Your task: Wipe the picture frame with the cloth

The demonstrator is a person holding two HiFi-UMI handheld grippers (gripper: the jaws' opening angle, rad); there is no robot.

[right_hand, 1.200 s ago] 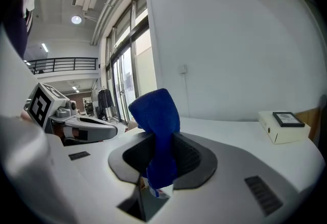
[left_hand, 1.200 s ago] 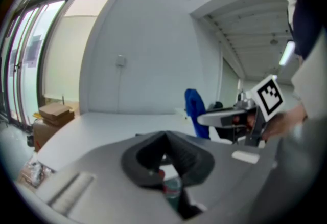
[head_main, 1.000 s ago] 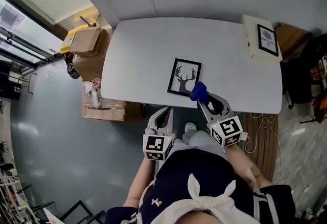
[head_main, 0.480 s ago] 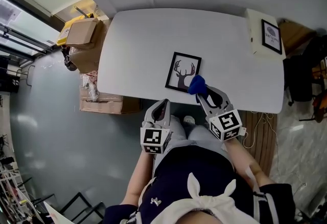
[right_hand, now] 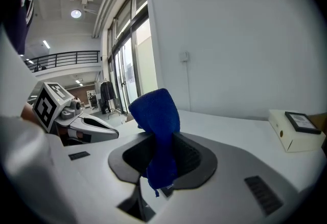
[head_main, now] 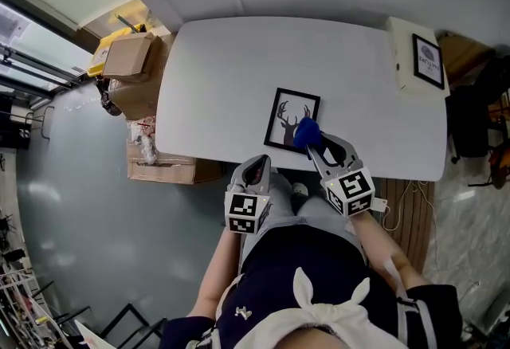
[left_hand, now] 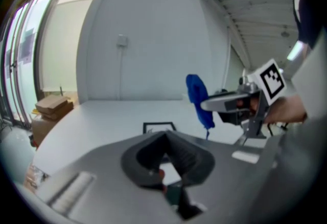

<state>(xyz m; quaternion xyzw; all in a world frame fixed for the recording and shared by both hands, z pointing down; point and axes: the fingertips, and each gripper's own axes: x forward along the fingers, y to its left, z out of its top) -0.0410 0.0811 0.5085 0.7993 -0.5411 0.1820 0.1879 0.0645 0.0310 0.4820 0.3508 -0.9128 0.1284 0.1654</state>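
On the white table [head_main: 231, 68], picture frame [head_main: 285, 112]; boxes [head_main: 131, 56] beside.

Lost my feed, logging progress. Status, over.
Right gripper shut on blue cloth, over near corner of picture frame. Left gripper shut, empty, at table edge. Nothing in the way.

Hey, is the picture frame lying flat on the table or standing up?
Lying flat, face up: the head view shows the picture frame flush on the white table, deer print facing upward.

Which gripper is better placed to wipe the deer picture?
Right. The right gripper clamps the blue cloth right at the picture frame. The left gripper is shut, empty, back by the table edge.
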